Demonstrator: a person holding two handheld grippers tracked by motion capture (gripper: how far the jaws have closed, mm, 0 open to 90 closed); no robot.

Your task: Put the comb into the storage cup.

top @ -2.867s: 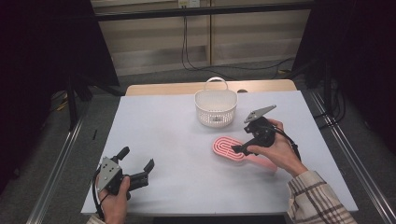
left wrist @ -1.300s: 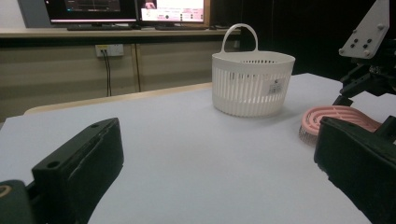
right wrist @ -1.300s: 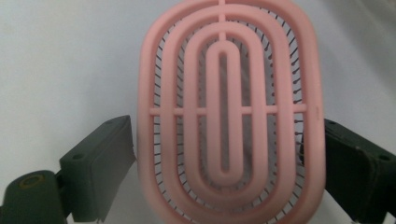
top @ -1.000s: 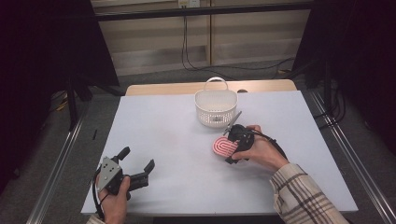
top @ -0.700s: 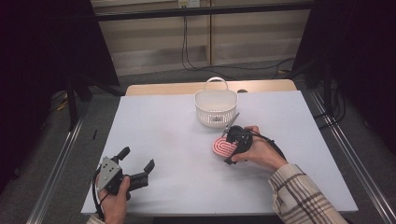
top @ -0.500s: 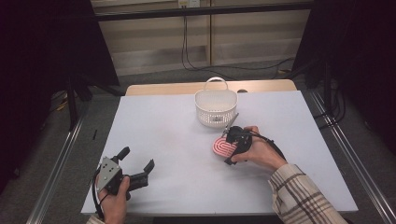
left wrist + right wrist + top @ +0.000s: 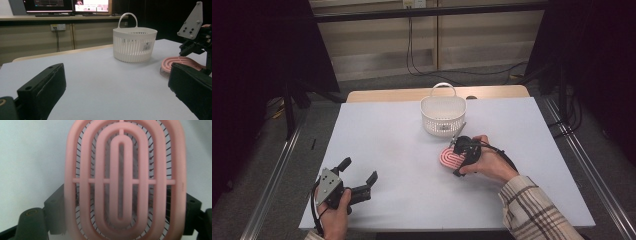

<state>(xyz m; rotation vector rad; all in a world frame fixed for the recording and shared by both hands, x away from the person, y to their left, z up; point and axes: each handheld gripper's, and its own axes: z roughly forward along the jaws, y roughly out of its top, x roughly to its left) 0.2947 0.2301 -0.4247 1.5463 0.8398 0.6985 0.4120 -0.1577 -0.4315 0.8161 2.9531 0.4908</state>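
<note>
- The pink vented hairbrush head [image 7: 451,158] lies bristles-down on the white table [image 7: 392,150], at about 5 o'clock from the white slatted basket [image 7: 443,116] and near it.
- The right gripper [image 7: 460,159] comes in over the brush from the 3 o'clock side. In the right gripper view its black jaws flank the pink oval [image 7: 125,180], one on each long side; they have just been closing, with the brush between them.
- I cannot tell whether the pads press on the rim yet, so finish the squeeze evenly and keep both pads square on the long edges.
- Clamp the solid outer rim, not the thin inner ribs, which may flex.
- Lift only once the brush sits firm; bristles may drag on the tabletop.
- The left gripper [image 7: 358,186] rests at 7 o'clock, well apart, jaws released and empty.
</note>
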